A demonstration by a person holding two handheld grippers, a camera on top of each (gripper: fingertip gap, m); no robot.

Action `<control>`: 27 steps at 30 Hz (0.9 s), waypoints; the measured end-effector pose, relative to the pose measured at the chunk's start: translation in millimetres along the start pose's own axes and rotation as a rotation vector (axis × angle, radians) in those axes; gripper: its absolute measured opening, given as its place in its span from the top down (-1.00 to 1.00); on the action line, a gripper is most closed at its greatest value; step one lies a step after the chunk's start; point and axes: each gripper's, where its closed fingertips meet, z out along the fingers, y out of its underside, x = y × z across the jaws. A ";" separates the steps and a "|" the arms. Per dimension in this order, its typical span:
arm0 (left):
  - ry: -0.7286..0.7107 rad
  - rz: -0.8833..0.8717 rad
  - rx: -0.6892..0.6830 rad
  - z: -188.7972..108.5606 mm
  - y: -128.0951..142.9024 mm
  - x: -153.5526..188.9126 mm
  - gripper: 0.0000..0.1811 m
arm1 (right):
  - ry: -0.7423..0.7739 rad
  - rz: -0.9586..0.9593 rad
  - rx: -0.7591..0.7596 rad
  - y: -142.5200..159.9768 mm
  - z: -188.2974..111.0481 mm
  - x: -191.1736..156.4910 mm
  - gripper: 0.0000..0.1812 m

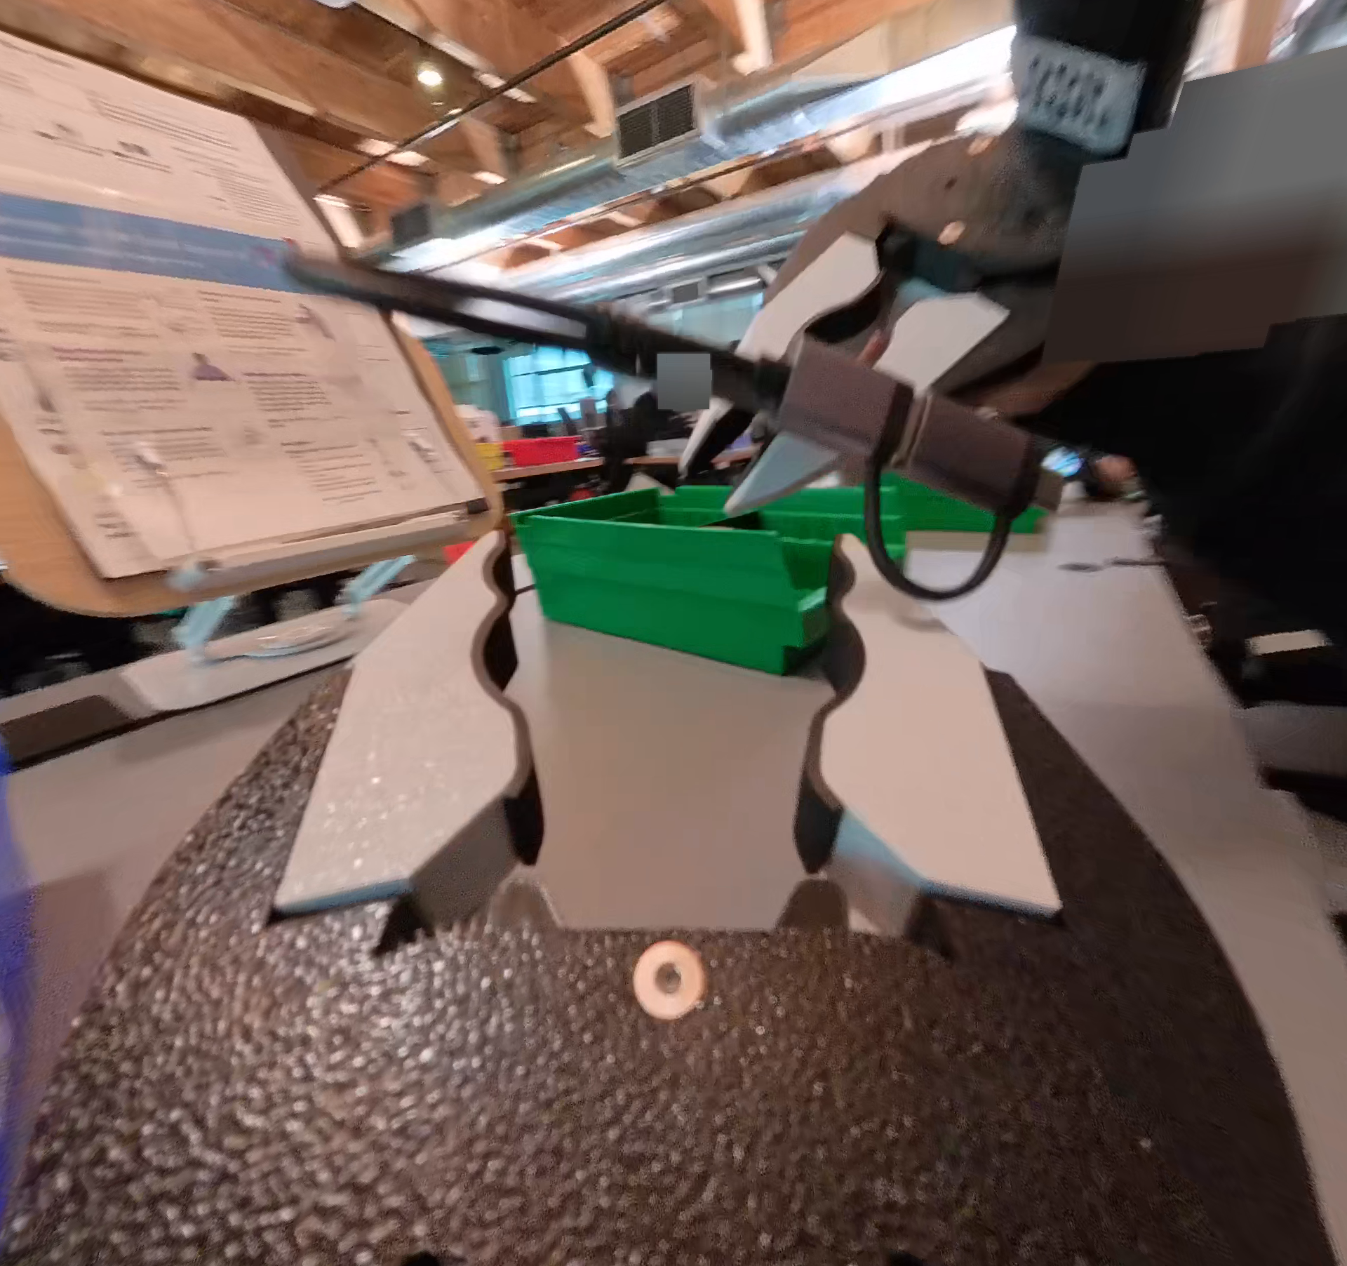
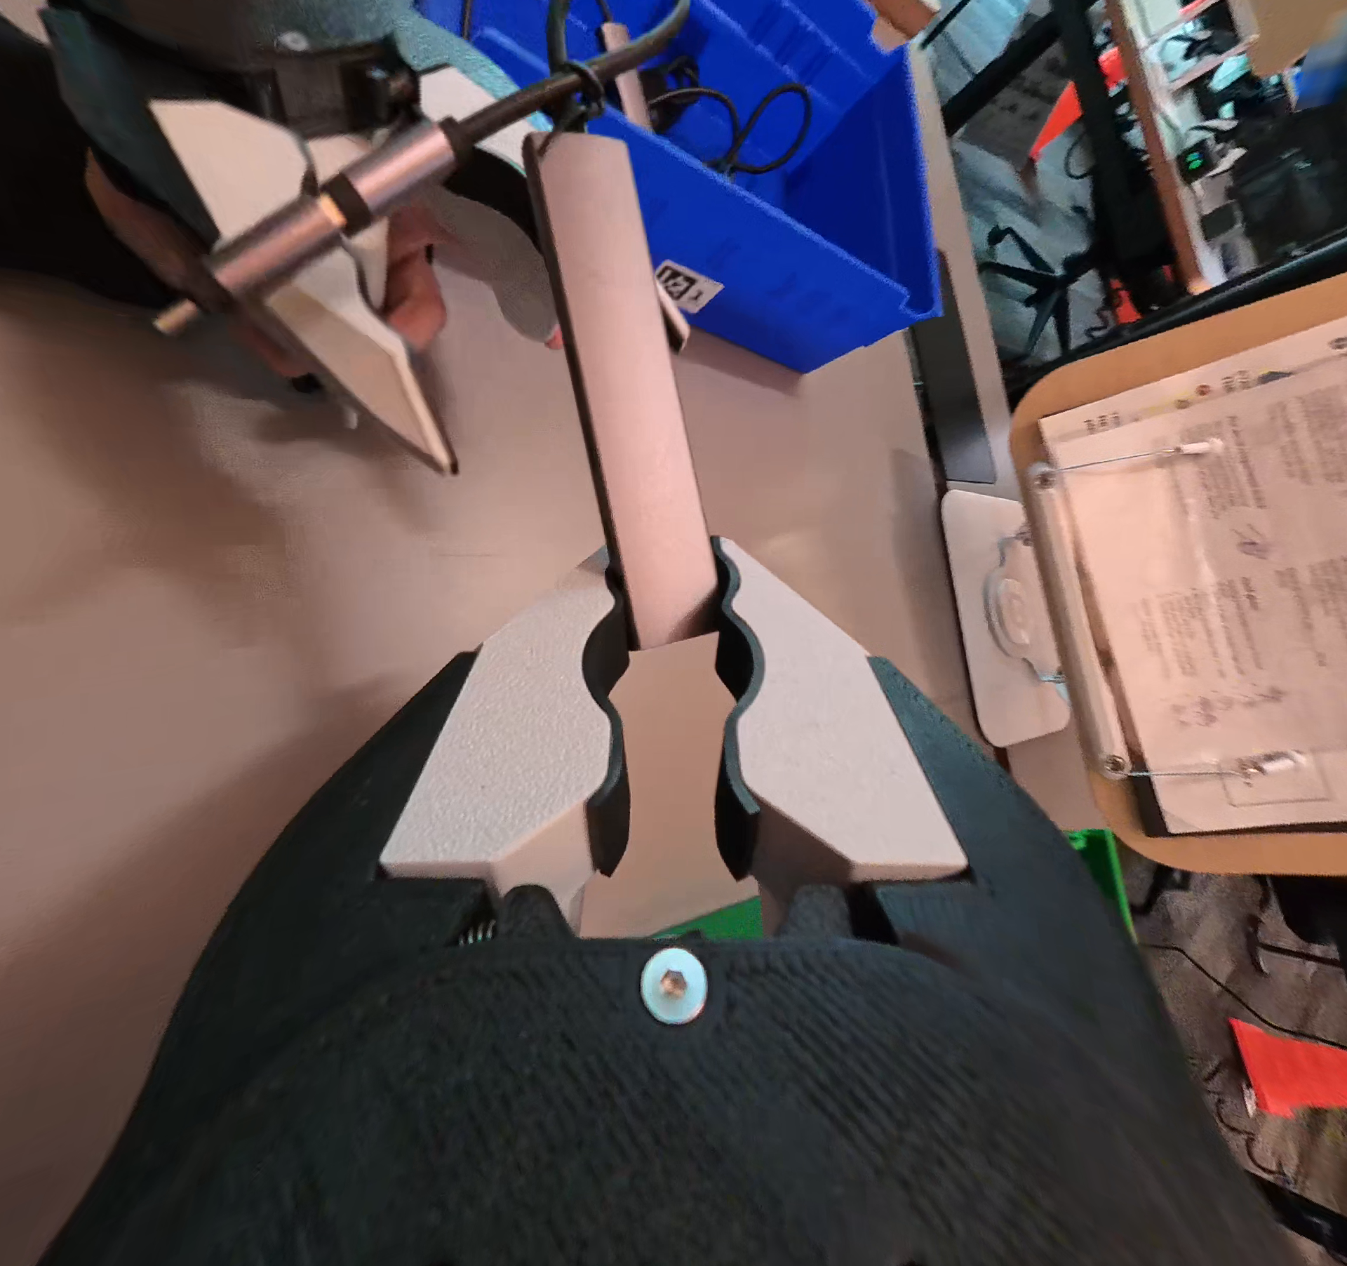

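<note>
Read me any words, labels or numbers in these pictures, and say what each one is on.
Printed sheets on the wooden stand: blurred, unreadable.
White sticker on the blue bin: a short mark, not quoted here.
Grey tag at upper right of the left wrist view: blurred pattern, unreadable.

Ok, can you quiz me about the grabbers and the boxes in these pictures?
1. True or false: the left gripper is holding something.
2. What colour is the bin just ahead of the left gripper? A red, B green, C yellow.
3. Fill in: the right gripper has its jaws ___ on a flat bar.

Key: 1 false, its jaws are open and empty. 2 B. 3 shut.
</note>
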 end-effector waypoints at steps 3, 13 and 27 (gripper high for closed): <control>-0.042 0.103 -0.044 1.9 6.2 -0.7 0.06 | 0.078 0.027 0.022 -1.7 -14.8 21.8 0.81; -0.050 0.131 -0.072 4.0 11.0 0.2 0.11 | 0.581 0.144 -0.364 84.7 -87.5 155.3 0.80; -0.057 0.087 -0.045 2.4 7.1 -4.0 0.19 | 0.701 0.000 -0.974 231.5 -125.9 242.9 0.91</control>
